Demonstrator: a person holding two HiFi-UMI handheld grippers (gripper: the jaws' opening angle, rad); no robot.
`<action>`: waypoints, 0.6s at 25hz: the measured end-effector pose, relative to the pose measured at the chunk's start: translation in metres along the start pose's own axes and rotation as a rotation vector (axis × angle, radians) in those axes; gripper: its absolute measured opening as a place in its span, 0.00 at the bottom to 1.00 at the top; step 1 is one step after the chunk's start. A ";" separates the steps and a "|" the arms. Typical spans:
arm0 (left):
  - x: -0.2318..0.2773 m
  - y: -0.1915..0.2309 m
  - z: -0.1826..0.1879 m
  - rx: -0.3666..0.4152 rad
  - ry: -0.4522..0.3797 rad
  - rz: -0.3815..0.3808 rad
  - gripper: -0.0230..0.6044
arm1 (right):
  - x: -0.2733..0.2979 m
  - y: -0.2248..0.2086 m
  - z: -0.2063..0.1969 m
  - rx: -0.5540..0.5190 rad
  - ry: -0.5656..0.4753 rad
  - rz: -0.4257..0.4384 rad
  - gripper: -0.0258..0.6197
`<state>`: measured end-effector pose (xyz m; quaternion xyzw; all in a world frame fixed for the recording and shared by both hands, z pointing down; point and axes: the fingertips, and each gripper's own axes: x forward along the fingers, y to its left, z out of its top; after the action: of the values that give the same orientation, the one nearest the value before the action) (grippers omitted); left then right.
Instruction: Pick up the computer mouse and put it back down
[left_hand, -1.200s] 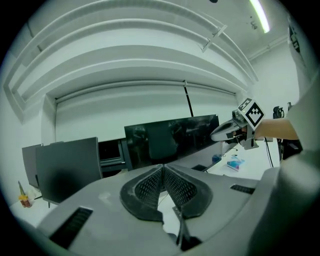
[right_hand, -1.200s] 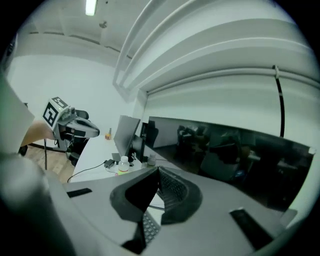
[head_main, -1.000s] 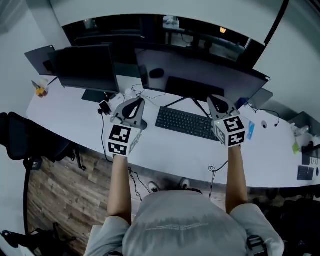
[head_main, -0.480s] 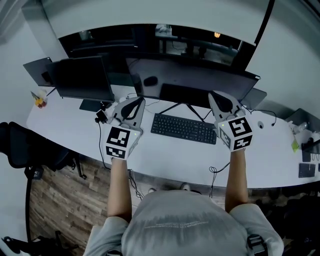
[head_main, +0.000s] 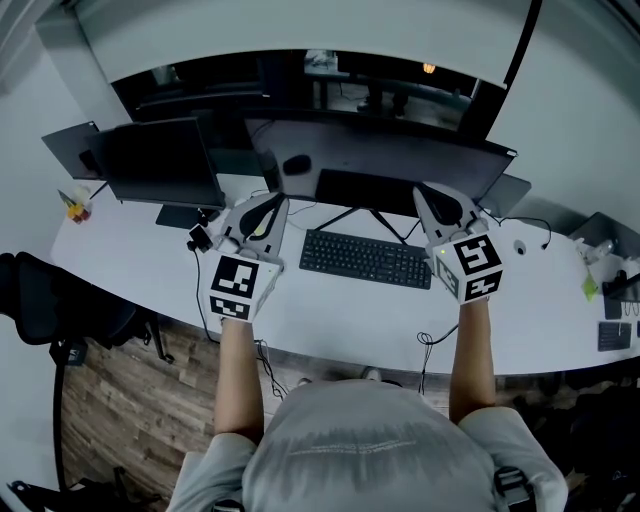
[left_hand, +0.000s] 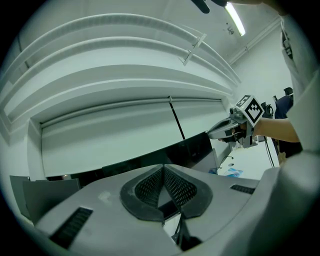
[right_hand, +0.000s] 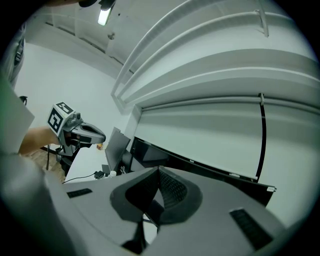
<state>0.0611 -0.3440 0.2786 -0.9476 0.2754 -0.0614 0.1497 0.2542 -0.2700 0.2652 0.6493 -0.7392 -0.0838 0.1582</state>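
- You hold two claws, one in each hand, both raised above the one white desk (head_main: 330, 312). The left claw (head_main: 262, 212) and the right claw (head_main: 441, 205) flank a single black keyboard (head_main: 365, 258).
- Left claw: its two black, mesh-textured pads (left_hand: 150, 187) meet at the tip, pinched together with nothing between them.
- Right claw: its pads (right_hand: 172, 192) are likewise pressed together and empty.
- Each claw is smooth grey moulded plastic and carries one marker cube (head_main: 238, 286), making two cubes in all.
- Two dark monitors stand behind the keyboard: a smaller one (head_main: 160, 160) on the left and a wide one (head_main: 400, 160).
- Computer mouse: the only mouse-like thing is a small dark oval (head_main: 296, 163) at the wide monitor's left end. You cannot tell whether it is the mouse itself or a reflection.
- The desk has a smooth top and a curved front edge, with a wood-plank floor (head_main: 130, 390) below.
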 end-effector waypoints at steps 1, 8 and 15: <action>0.001 0.000 0.000 0.001 0.001 -0.001 0.06 | 0.000 0.000 -0.001 -0.001 0.001 0.001 0.04; 0.007 0.001 0.000 0.006 0.001 0.000 0.06 | 0.002 -0.005 -0.001 -0.003 -0.004 -0.002 0.04; 0.009 0.000 0.001 0.008 0.003 0.002 0.06 | 0.003 -0.009 -0.001 -0.002 -0.007 0.000 0.04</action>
<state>0.0687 -0.3488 0.2776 -0.9466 0.2764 -0.0636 0.1532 0.2622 -0.2744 0.2638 0.6489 -0.7396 -0.0870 0.1562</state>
